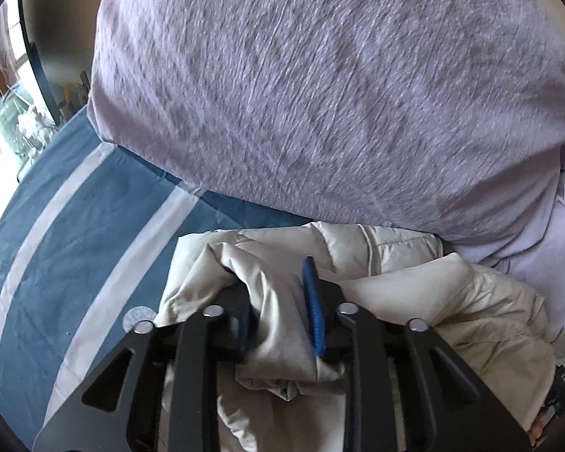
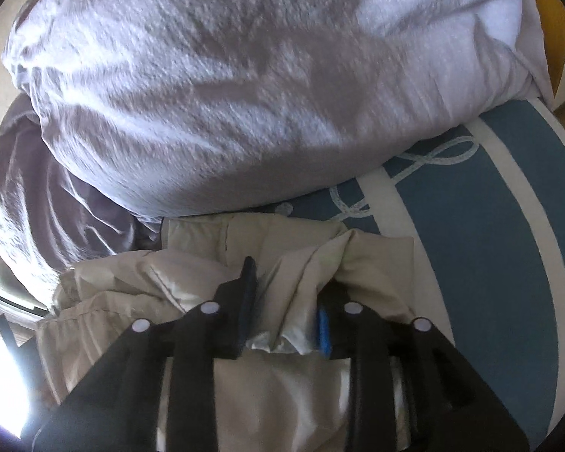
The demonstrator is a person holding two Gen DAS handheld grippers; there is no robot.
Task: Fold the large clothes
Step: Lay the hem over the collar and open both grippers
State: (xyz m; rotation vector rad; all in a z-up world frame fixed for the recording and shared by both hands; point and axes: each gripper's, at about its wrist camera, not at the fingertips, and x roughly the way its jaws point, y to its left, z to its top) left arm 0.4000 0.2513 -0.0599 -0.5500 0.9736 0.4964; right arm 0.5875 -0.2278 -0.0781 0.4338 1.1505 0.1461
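- On the bed, at the near edge of both views, lies a beige jacket (image 1: 395, 290), puffy and crumpled, its shiny fabric bunched into ridges.
- Between the blue pads of the left gripper (image 1: 278, 301) a fold of the jacket stands up; the jaws are partly apart, the right pad shows clear of the cloth, and whether the left pad presses on it I cannot tell.
- Between the fingers of the right gripper (image 2: 288, 297) another bunch of the jacket (image 2: 192, 275) rises; these jaws are also partly apart, with a slim gap visible beside the bright blue pad, so the cloth looks loose and not pinched.
- Both grippers point steeply down at the jacket.
- Just behind the jacket, touching its far edge, sits a big lilac duvet (image 1: 320, 94), rumpled and heaped high, filling the upper part of each view.
- Under both lies a blue sheet (image 1: 75, 226) with white stripes; in the right wrist view a white rope pattern (image 2: 425, 158) shows on it near the duvet.
- At the left edge of the left wrist view a window (image 1: 7, 86) is visible, blurred.
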